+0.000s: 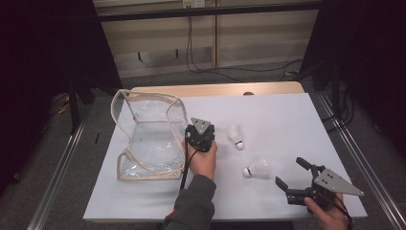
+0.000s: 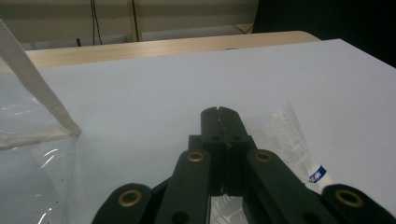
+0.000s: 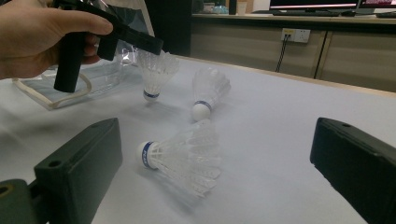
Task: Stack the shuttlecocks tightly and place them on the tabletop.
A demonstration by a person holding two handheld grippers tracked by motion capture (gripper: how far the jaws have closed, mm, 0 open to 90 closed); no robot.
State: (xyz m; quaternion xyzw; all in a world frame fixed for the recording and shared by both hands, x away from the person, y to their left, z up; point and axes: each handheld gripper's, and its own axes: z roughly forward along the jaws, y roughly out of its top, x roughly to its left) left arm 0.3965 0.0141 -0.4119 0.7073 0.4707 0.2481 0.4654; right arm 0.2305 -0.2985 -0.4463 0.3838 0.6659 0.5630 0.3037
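Left tongs (image 3: pixel 154 46) clamped on a shuttlecock's (image 3: pixel 156 74) feather skirt (light, fragile stuff); right tongs (image 1: pixel 291 172) spread wide, facing another shuttlecock (image 3: pixel 184 156) — take its cork end.

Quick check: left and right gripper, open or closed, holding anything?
Left gripper: closed on the feathers of a hanging shuttlecock, held above the table.
Right gripper: open, holding nothing.

Open tongs (image 3: pixel 219 154), 3 shuttlecocks (image 3: pixel 184 158), bag (image 3: pixel 93 77)
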